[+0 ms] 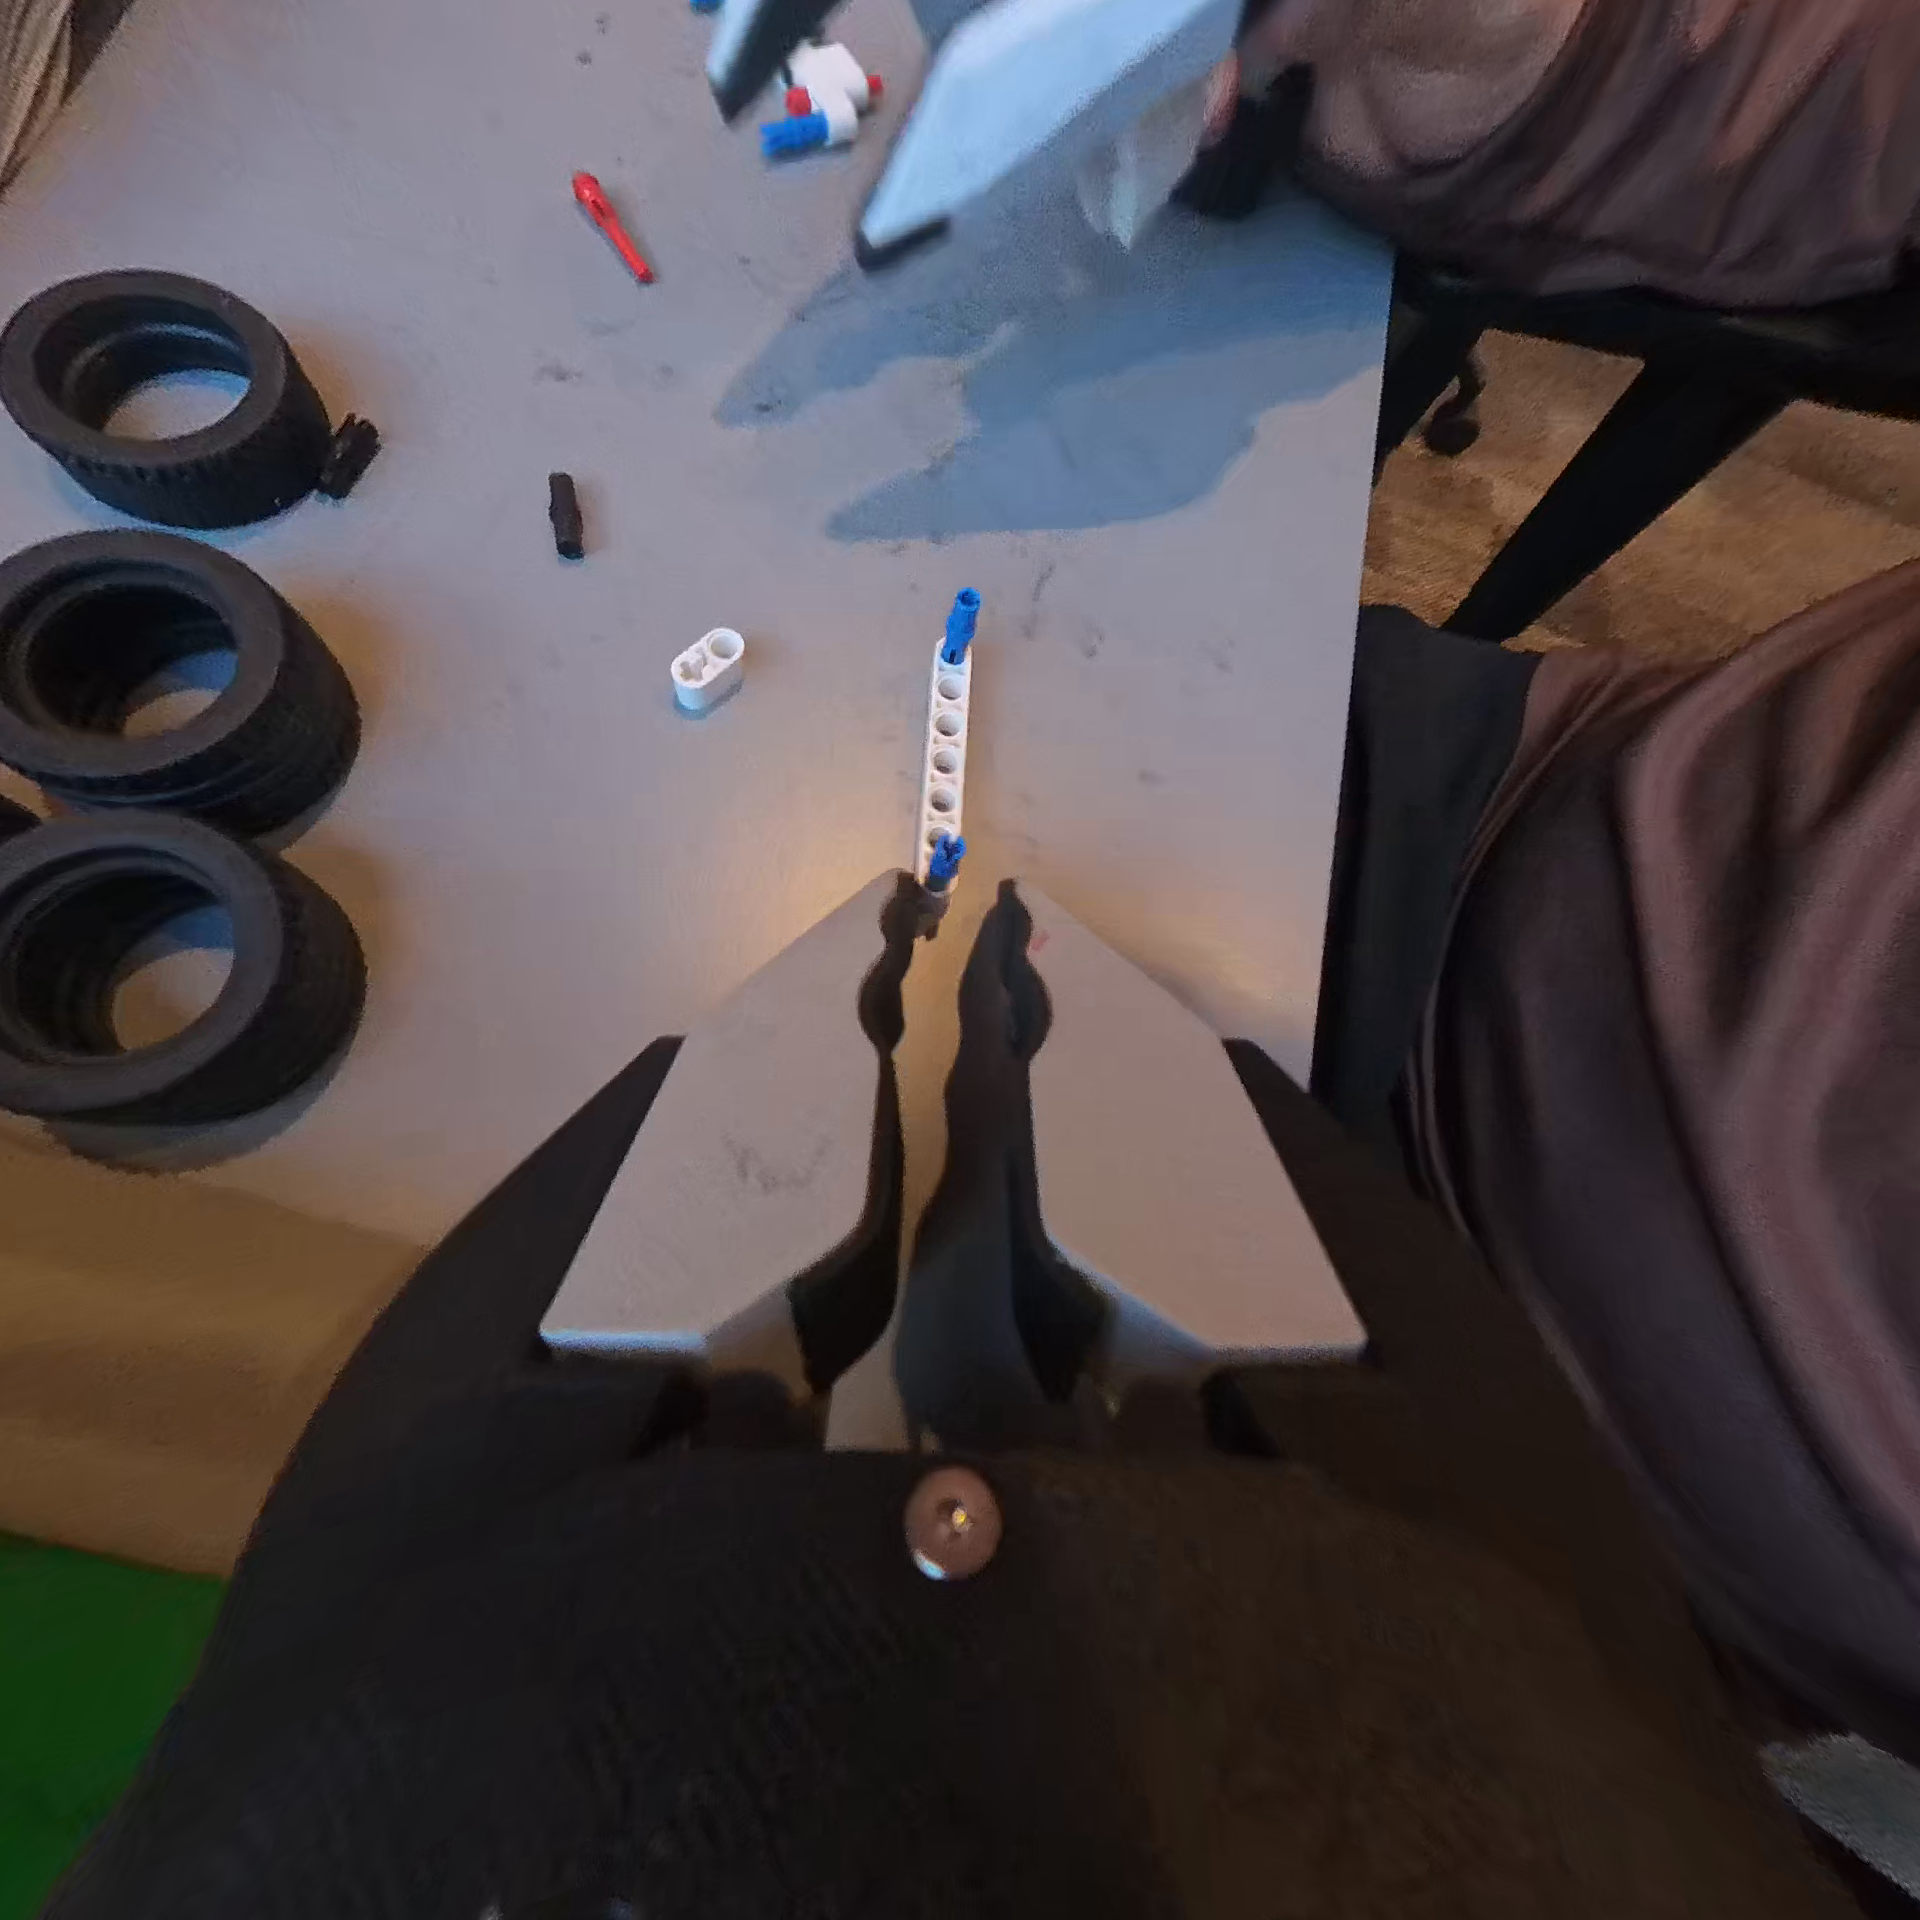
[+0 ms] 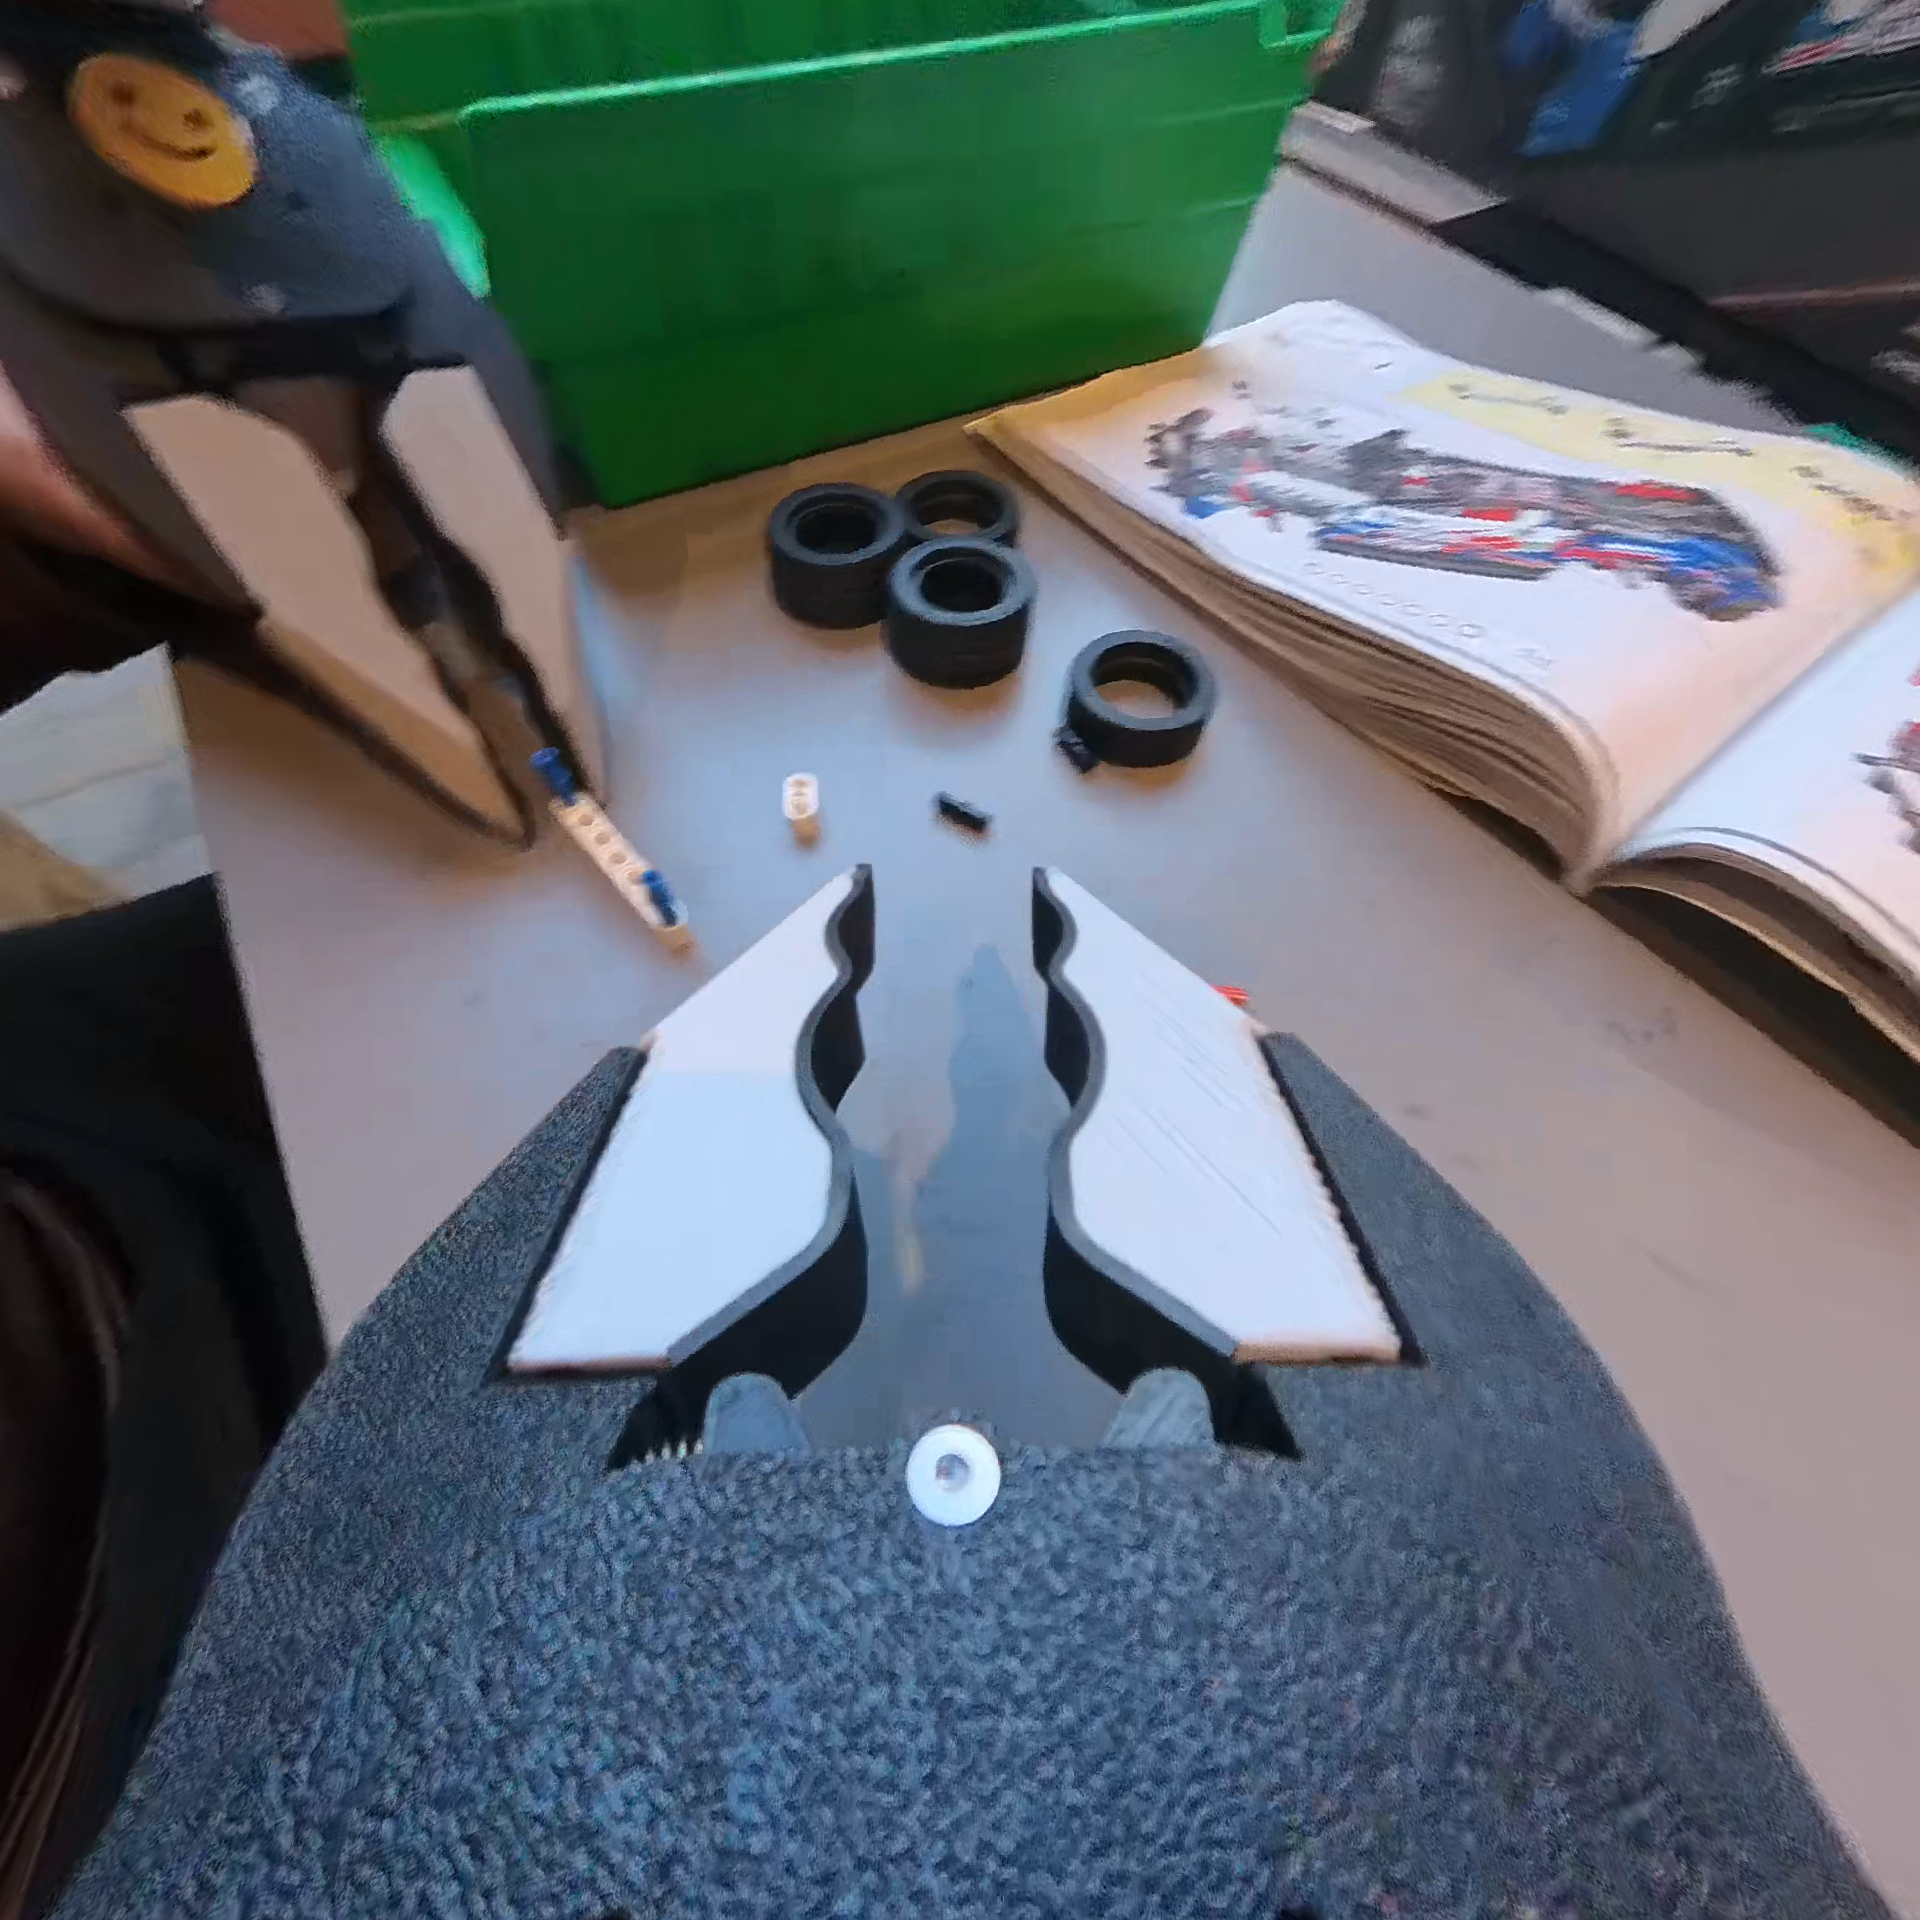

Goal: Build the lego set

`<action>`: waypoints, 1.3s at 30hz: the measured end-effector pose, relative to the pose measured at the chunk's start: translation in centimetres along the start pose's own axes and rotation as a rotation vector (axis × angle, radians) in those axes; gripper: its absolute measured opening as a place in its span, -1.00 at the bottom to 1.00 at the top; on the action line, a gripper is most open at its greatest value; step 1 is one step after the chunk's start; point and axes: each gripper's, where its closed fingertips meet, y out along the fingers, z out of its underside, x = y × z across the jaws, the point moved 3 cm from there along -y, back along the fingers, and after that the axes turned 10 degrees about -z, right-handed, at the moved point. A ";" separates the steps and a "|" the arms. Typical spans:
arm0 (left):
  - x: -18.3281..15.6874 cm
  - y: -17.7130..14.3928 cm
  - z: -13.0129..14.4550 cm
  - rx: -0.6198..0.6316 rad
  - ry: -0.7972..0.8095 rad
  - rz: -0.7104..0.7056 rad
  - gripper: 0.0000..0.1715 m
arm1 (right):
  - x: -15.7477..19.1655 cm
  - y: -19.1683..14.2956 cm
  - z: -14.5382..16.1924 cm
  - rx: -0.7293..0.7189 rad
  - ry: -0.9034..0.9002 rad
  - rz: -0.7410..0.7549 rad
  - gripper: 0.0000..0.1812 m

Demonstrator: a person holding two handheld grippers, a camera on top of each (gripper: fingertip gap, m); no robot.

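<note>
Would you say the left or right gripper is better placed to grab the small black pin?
Right, probably: the open right gripper points at the black pin just ahead, while the left gripper is at the white beam.

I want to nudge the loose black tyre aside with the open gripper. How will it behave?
The loose black tyre lies flat on its side, so it probably slides rather than rolls. It looks like hollow rubber: likely light, grippy, perhaps squashing slightly. The right gripper is open.
</note>
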 end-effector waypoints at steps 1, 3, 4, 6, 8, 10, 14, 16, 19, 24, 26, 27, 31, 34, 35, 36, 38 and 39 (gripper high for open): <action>-0.1 0.1 -0.1 0.001 0.017 -0.002 -0.87 | -0.8 -0.4 -0.1 -0.015 0.009 0.059 -0.70; -0.2 0.3 -0.2 0.000 0.048 -0.005 -0.88 | -2.6 -1.2 0.4 0.002 0.031 0.171 -0.71; -0.2 0.3 -0.2 0.000 0.057 -0.011 -0.89 | -3.4 -1.3 0.9 0.028 0.052 0.204 -0.70; -0.2 0.4 -0.2 -0.001 0.068 -0.012 -0.89 | -4.2 -1.1 1.6 0.072 0.103 0.206 -0.66; -0.2 0.4 -0.2 0.001 0.058 -0.006 -0.90 | -4.9 -0.7 2.1 0.120 0.135 0.214 -0.62; -0.2 0.4 -0.2 0.001 0.054 0.004 -0.89 | -5.4 -0.2 2.5 0.162 0.143 0.224 -0.61; -0.4 0.4 -0.2 -0.002 0.079 -0.009 -0.86 | -5.9 0.8 3.4 0.256 0.173 0.223 -0.60; -0.4 0.4 -0.2 -0.004 0.092 -0.017 -0.86 | -5.9 1.0 3.3 0.260 0.181 0.210 -0.60; -0.3 0.4 -0.2 -0.004 0.098 -0.031 -0.88 | -5.5 1.3 3.2 0.259 0.157 0.166 -0.59; -0.3 0.4 -0.2 -0.005 0.099 -0.036 -0.89 | -4.5 1.7 3.1 0.275 0.087 0.113 -0.73; -0.3 0.4 -0.2 -0.004 0.097 -0.037 -0.89 | -4.2 1.8 3.1 0.280 0.063 0.103 -0.79; -0.3 0.4 -0.2 -0.004 0.094 -0.037 -0.90 | -4.1 1.8 3.1 0.282 0.054 0.103 -0.81; -0.3 0.4 -0.2 -0.003 0.086 -0.029 -0.90 | -4.0 1.7 3.1 0.280 0.041 0.112 -0.76; -0.3 0.4 -0.2 -0.004 0.091 -0.031 -0.90 | -4.0 1.6 2.9 0.269 0.039 0.114 -0.73; -0.3 0.4 -0.2 -0.004 0.091 -0.031 -0.89 | -4.1 1.6 2.9 0.267 0.042 0.114 -0.73; -0.3 0.4 -0.2 -0.004 0.091 -0.031 -0.89 | -4.1 1.6 2.9 0.267 0.045 0.113 -0.73; -0.3 0.4 -0.2 -0.003 0.090 -0.029 -0.89 | -4.1 1.6 3.0 0.267 0.048 0.111 -0.73; -0.3 0.4 -0.2 -0.003 0.090 -0.028 -0.89 | -4.0 1.6 2.9 0.267 0.047 0.110 -0.73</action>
